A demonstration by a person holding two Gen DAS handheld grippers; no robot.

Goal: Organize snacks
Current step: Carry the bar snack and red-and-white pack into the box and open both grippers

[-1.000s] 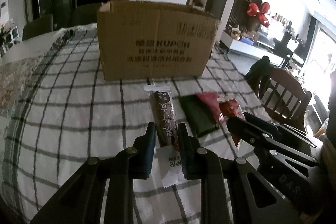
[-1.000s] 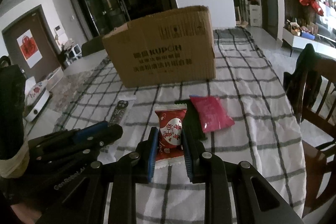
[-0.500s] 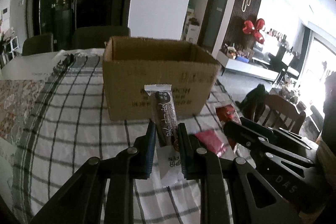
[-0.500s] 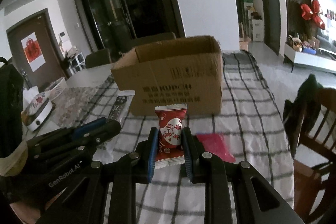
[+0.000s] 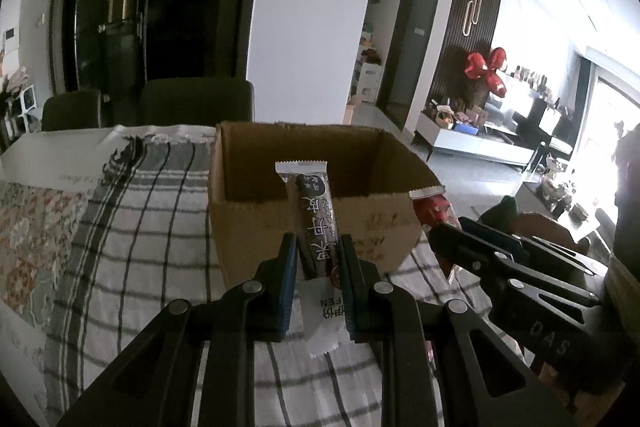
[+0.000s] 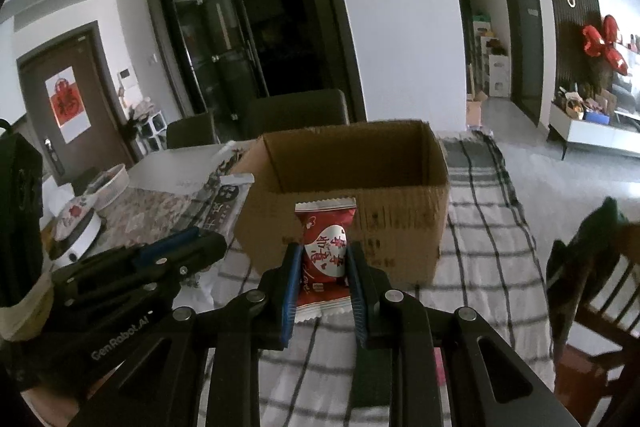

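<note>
Left fingers [image 5: 317,259]: you have them pinched on the dark snack bar [image 5: 316,223], which stands up out of the grip with its white crimped tail hanging below.
Right fingers [image 6: 323,263]: you have them clamped on the red snack packet [image 6: 325,251], gripped at its lower half.
What changed: a second ago both snacks sat low over the checked tabletop [image 5: 132,227]; now you have lifted both and carried them toward the cardboard box [image 6: 352,163], whose open inside now shows.
Meaning: both picks look done; the drop into the box is the step in hand.
Snacks versus box: each one is in front of the near wall, not yet over the opening.
Left behind: a pink packet [image 6: 440,367] peeks out below your right fingers.
</note>
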